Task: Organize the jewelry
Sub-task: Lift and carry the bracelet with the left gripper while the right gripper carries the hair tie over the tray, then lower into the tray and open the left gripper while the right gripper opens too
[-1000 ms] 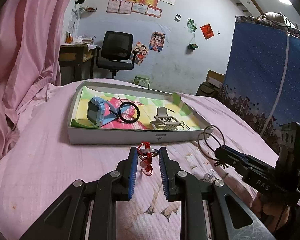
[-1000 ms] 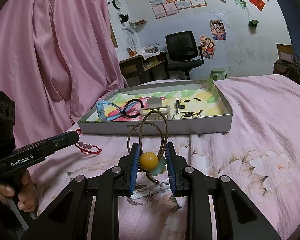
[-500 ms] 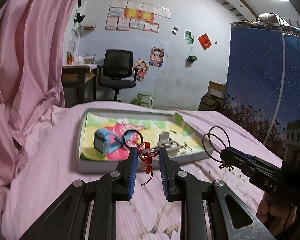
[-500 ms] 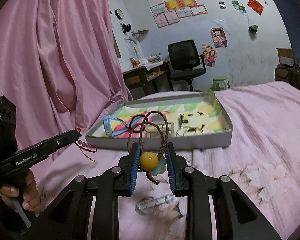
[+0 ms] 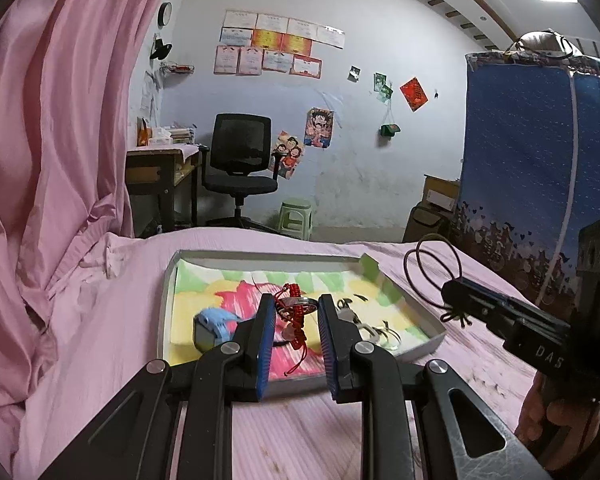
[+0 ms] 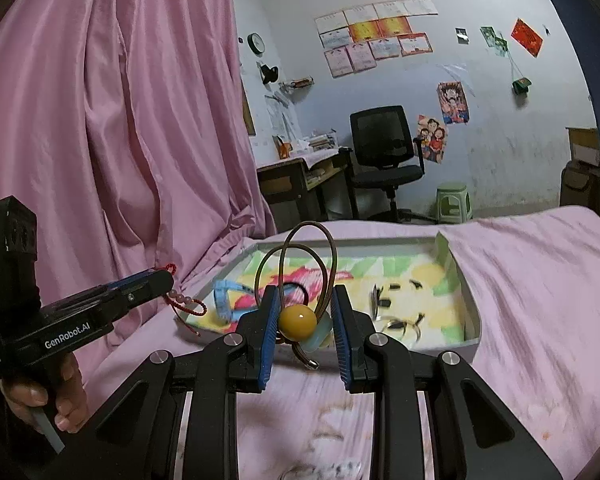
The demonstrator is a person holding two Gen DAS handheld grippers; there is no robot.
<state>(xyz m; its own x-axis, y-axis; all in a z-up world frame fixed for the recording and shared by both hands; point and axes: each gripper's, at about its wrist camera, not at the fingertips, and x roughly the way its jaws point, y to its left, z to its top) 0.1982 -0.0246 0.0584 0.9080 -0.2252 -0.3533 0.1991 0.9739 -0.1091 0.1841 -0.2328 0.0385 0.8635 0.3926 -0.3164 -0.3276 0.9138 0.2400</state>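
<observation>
My left gripper (image 5: 294, 310) is shut on a red braided bracelet (image 5: 296, 318) with a metal ring, and holds it in the air over the near part of the shallow white tray (image 5: 168, 280). My right gripper (image 6: 305, 314) is shut on a brown hair tie (image 6: 296, 264) with a yellow bead (image 6: 298, 322) and a pale bead, its loops standing up above the fingers. In the tray (image 6: 470, 312) lie a blue watch (image 5: 210, 326), a black ring and several small clips (image 6: 400, 320). Each gripper also shows from the side in the other view: right gripper (image 5: 452, 292), left gripper (image 6: 166, 280).
The tray rests on a pink bedsheet (image 5: 100, 344). A pink curtain (image 6: 120, 140) hangs at the left. Beyond the bed stand a black office chair (image 5: 240, 164), a desk (image 5: 160, 172) and a green stool (image 5: 296, 218). A blue fabric wardrobe (image 5: 520, 180) stands at the right.
Both grippers have risen with their pieces off the sheet and come nearer the tray. The keyring-like item on the sheet under the right gripper has dropped to the frame's bottom edge.
</observation>
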